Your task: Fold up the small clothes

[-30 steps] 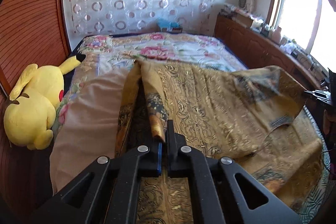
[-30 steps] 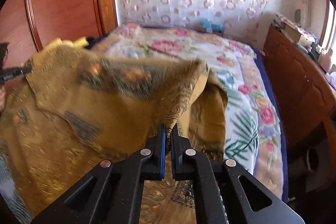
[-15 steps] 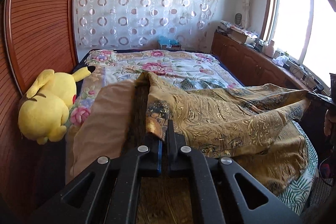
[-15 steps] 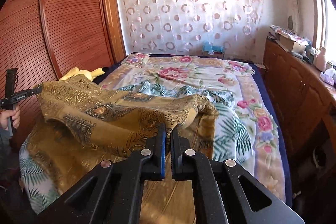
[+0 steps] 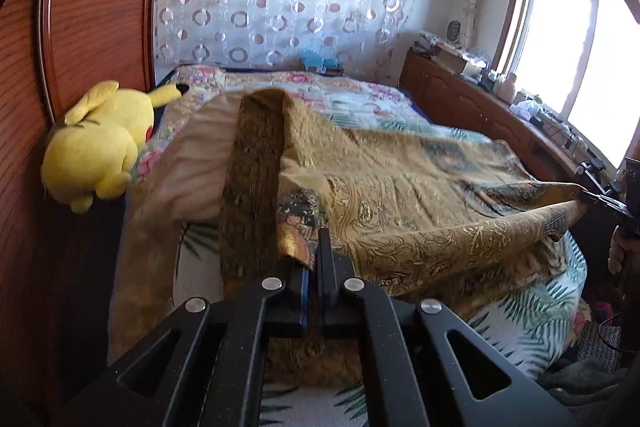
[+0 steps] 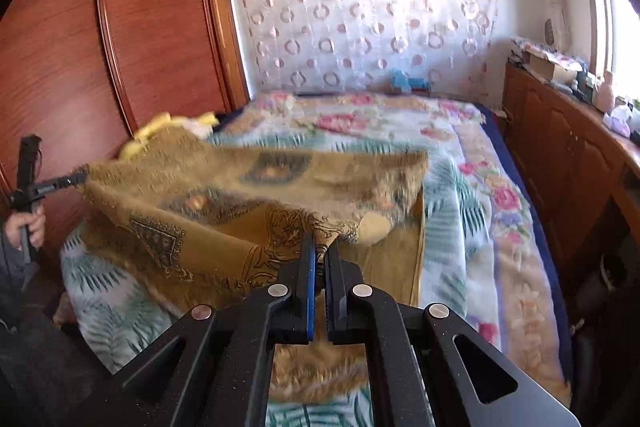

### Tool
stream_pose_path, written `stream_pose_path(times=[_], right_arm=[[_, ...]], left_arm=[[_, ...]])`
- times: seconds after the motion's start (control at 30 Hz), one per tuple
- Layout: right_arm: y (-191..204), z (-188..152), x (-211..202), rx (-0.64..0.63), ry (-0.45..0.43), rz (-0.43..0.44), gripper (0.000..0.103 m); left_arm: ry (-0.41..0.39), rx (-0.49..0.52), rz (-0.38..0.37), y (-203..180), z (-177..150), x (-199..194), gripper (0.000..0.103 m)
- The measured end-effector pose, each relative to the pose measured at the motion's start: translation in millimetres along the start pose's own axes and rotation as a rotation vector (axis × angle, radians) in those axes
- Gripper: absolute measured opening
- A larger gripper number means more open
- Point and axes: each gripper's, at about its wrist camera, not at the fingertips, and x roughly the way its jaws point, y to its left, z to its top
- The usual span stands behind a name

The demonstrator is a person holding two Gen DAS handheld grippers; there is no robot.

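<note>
While both grippers pinch the same gold patterned cloth (image 5: 400, 195), it hangs stretched between them over the bed (image 6: 472, 195). Left gripper (image 5: 314, 255): jaws pressed together on a bunched corner, cloth rising straight ahead of the tips and running off to the right. Right gripper (image 6: 320, 251): jaws clamped on the opposite corner, cloth spreading ahead and left of the tips (fold sags below the taut top edge).

Edges: the far fold line sits ahead of the left jaws; a dark banded strip (image 5: 252, 187) drops left of them. The floral blanket lies bare ahead-right of the right jaws, open room there. Wardrobe (image 6: 120, 47) close on the left, wooden cabinets (image 6: 568, 155) on the right. A yellow plush toy (image 5: 100, 143) sits well left of the left jaws, apart from the cloth.

Hard to read: the cloth is motion-blurred in the right wrist view, its underside is hidden, and each gripper body cuts off what lies directly below it. Whether the lower layer touches the blanket everywhere, I cannot tell.
</note>
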Motion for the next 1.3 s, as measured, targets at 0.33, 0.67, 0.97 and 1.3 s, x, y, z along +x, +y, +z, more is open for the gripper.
stream_pose_path(times=[0.33,0.67,0.97,1.3], right_arm=[[-1,-18,31,0.030,0.109,-0.058,0.023],[0,-44,27,0.054,0.133,-0.188,0.044],[4,-42,41,0.085,0.145,-0.184,0.044],[15,-47,45,0.022,0.148,-0.136,0.006]], left_arm=[[0.041,0.003,0.043,-3,-26,13,0.021],[0.058,-0.022,0.074,13,-45,13,0.070],[0.068,-0.043,0.090,19,-51,16,0.077],[0.096,-0.043,0.090,18,-57,24,0.077]])
